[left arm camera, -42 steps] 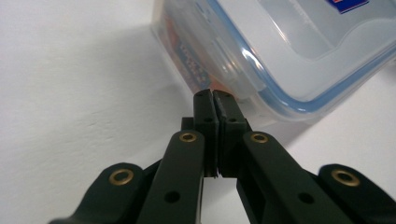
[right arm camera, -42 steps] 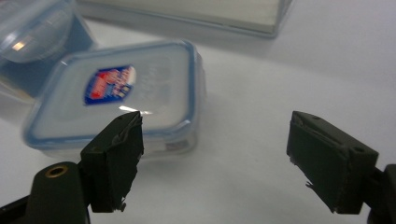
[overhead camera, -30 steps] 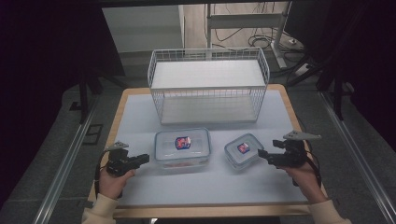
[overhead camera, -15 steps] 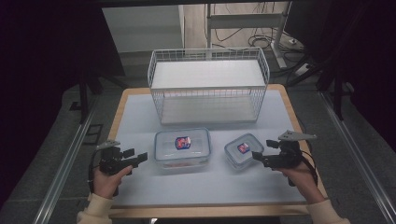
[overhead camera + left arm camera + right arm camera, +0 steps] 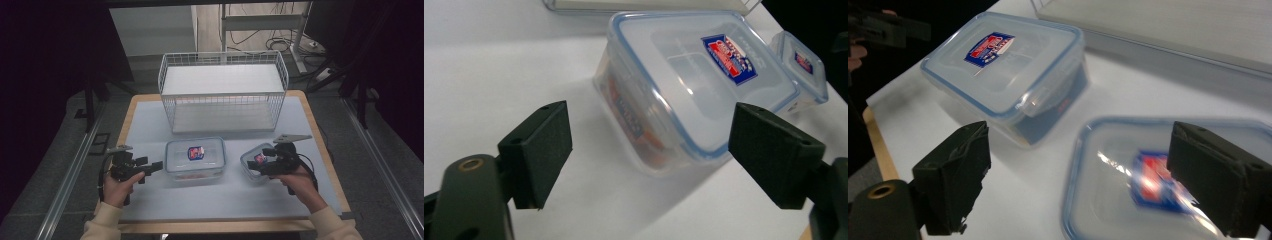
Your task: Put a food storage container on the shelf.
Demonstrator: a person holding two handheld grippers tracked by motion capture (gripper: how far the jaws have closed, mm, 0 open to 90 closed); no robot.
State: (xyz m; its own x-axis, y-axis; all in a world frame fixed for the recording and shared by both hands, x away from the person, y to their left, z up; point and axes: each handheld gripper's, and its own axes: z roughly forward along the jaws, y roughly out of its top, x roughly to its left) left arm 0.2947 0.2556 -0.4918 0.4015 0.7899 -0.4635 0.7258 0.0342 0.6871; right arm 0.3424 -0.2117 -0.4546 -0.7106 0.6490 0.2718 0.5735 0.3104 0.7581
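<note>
The larger food container [image 5: 195, 158] is a clear plastic rectangle with rounded corners, a blue seal line round its lid and a red-and-blue sticker on top; it sits flat on the worktop [image 5: 150, 125], in the middle near the front, just ahead of the wire basket [image 5: 223, 92]; something orange-red shows through its cloudy side wall in the left gripper view, too smeared to identify. The smaller food container [image 5: 256, 163] has the same build, squarer, and lies just to the right of the larger one, apart from it; in the high view the right tool covers much of it, and in the right gripper view its lid is blurred and cut off at the lower edge.

The left tool [image 5: 156, 166] is matt black with blocky pads; its jaws have just been opening and now stand wide, level, nothing between them, pointing at the larger container's left side without touching. The right tool [image 5: 254, 166] stands wide too, its jaws having just been opening, pads either side of the smaller container's lid but not pressing on it.

The basket is white-coated mesh with a pale flat panel on top; the worktop is a smooth pale sheet edged in wood.
</note>
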